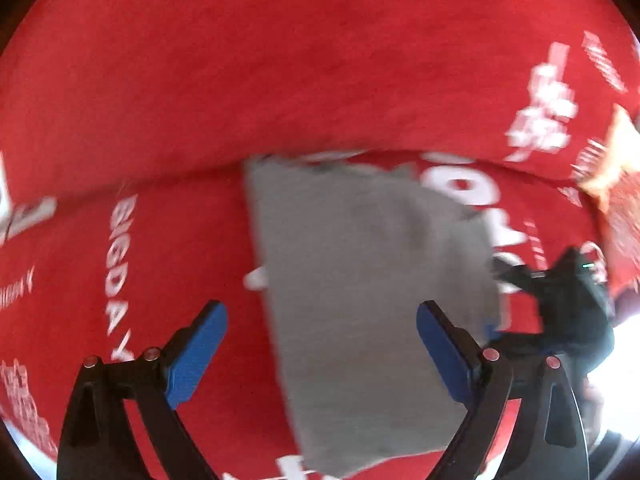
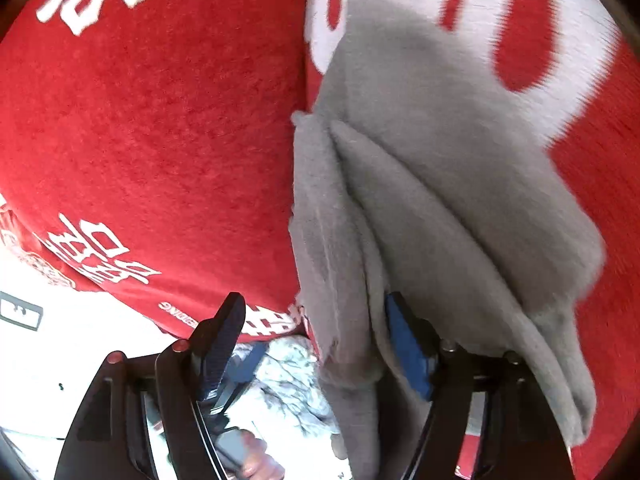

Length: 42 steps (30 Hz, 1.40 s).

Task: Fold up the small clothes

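A small grey garment lies folded on a red cloth with white lettering. My left gripper is open above it, its blue pads spread to either side of the garment's near part, holding nothing. The right gripper shows at the garment's right edge in the left wrist view. In the right wrist view the grey garment hangs in thick folds over the right finger. My right gripper stands open, and its blue pad is partly under the fabric.
The red cloth covers the surface and ends near the bottom left in the right wrist view. Below that edge are a white floor and a pale crumpled patterned cloth. An orange patch sits at the far right.
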### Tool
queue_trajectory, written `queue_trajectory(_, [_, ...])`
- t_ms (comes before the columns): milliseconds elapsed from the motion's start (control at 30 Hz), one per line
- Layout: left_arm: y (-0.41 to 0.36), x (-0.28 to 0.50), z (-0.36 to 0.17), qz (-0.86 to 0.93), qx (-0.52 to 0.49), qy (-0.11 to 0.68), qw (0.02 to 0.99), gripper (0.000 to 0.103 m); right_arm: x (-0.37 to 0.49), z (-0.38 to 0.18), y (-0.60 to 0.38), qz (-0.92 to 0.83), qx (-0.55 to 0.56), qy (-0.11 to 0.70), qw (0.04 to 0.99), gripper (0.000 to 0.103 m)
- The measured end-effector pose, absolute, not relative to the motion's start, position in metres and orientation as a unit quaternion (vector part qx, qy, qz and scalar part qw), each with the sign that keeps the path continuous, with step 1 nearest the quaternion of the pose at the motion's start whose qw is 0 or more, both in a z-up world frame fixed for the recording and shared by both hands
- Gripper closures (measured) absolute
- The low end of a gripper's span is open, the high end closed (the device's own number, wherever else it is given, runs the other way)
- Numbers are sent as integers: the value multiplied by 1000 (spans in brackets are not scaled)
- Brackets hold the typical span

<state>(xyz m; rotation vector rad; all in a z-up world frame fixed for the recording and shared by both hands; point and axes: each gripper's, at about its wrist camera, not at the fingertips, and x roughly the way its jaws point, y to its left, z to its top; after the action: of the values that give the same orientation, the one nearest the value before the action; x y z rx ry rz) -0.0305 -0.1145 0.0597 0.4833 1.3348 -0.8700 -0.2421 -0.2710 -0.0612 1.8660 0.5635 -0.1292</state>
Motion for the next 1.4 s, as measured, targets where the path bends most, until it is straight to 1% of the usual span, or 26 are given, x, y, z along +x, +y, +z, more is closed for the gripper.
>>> queue_trajectory(67, [-101,-20,44,-355,218,603,680,8,-232,-50,-268,-49,766,281,576,28])
queue_trajectory(100, [-96,-17,39,-344,221,606,683,8,-222,-45,-269,-48,747,304,589,32])
queue_trajectory(167, [-86,-14,28,-321,229,608,689,8,-203,-33,-269,-61,689,368,621,73])
queue_trajectory(200, [-84,-15,25,-314,233,609,690,8,-192,-25,-268,-77,646,408,641,89])
queue_trajectory(267, [-81,-17,24,-306,237,607,694,8,-182,1,-269,-84,601,410,681,89])
queue_trajectory(367, [-85,-27,33,-329,233,591,699,8,-200,39,-285,-88,580,355,728,90])
queue_trajectory(433, [-93,-38,36,-345,243,582,695,8,-217,49,-292,-110,559,350,743,90])
queue_trajectory(533, [-111,-53,22,-360,257,584,681,8,-241,31,-302,-145,561,378,722,90])
queue_trajectory(600, [-118,-59,9,-363,259,591,672,8,-255,0,-302,-172,573,413,687,89])
queue_trajectory(667, [-118,-60,3,-360,252,602,667,7,-263,-18,-297,-184,587,422,665,88])
queue_trajectory(700, [-117,-60,4,-358,248,602,669,7,-267,-18,-296,-189,598,407,664,87])
queue_trajectory(767, [-116,-59,7,-357,251,601,670,7,-273,-15,-293,-210,598,404,660,84])
queue_trajectory(800, [-116,-59,8,-357,255,598,671,7,-277,-14,-293,-216,598,404,657,79])
queue_trajectory(933, [-116,-58,23,-348,279,581,681,7,-272,-2,-299,-215,592,416,656,77])
queue_trajectory(967, [-116,-57,28,-348,282,575,685,7,-274,3,-298,-212,592,415,658,74])
queue_trajectory(1000, [-115,-58,31,-349,282,573,686,7,-273,7,-296,-209,593,413,659,60])
queue_trajectory(1033, [-113,-55,33,-349,284,573,685,8,-278,7,-295,-207,597,410,657,41])
queue_trajectory(1067, [-113,-57,33,-350,286,574,682,7,-280,8,-293,-201,602,408,656,40])
queue_trajectory(1100, [-112,-60,31,-351,291,577,678,7,-280,7,-290,-189,606,408,656,43])
queue_trajectory(1133, [-112,-67,26,-350,300,579,673,7,-280,6,-288,-178,604,413,658,71])
queue_trajectory(1167, [-111,-72,22,-349,304,580,670,7,-277,5,-286,-178,590,431,659,95])
queue_trajectory(1333, [-102,-89,12,-340,314,588,664,7,-273,7,-290,-264,507,498,652,96])
queue_trajectory(1367, [-101,-89,15,-336,314,589,664,7,-276,9,-291,-280,494,508,649,96])
queue_trajectory(1400, [-99,-88,18,-337,313,589,665,7,-281,11,-292,-277,503,501,648,96])
